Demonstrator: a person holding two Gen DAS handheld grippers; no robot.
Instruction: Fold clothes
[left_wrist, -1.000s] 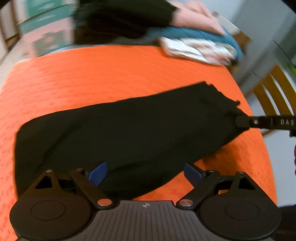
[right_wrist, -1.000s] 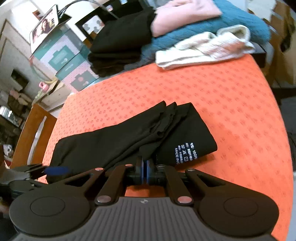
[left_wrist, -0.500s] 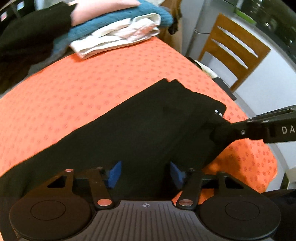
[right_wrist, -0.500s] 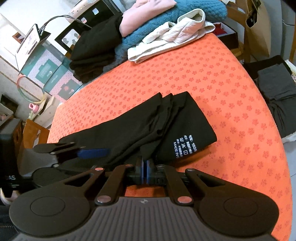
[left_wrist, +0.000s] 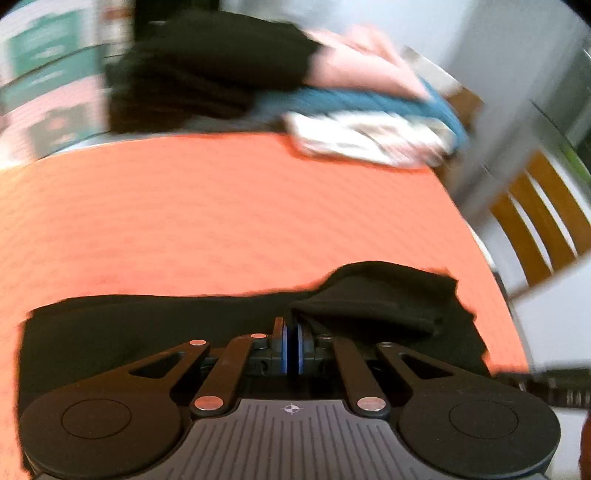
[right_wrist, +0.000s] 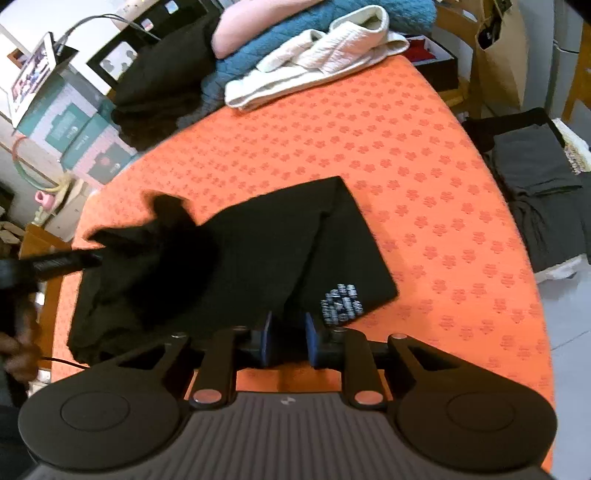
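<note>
Garment (right_wrist: 236, 258) pinched by left fingers (left_wrist: 282, 347)

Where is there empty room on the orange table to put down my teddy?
Bare orange tablecloth lies between the black garment and the far clothes pile, and along the right edge. The far edge is crowded.

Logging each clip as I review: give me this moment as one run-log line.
left gripper: shut on black garment | right gripper: jaws opening, garment edge between pads | garment: partly folded on orange tablecloth
</note>
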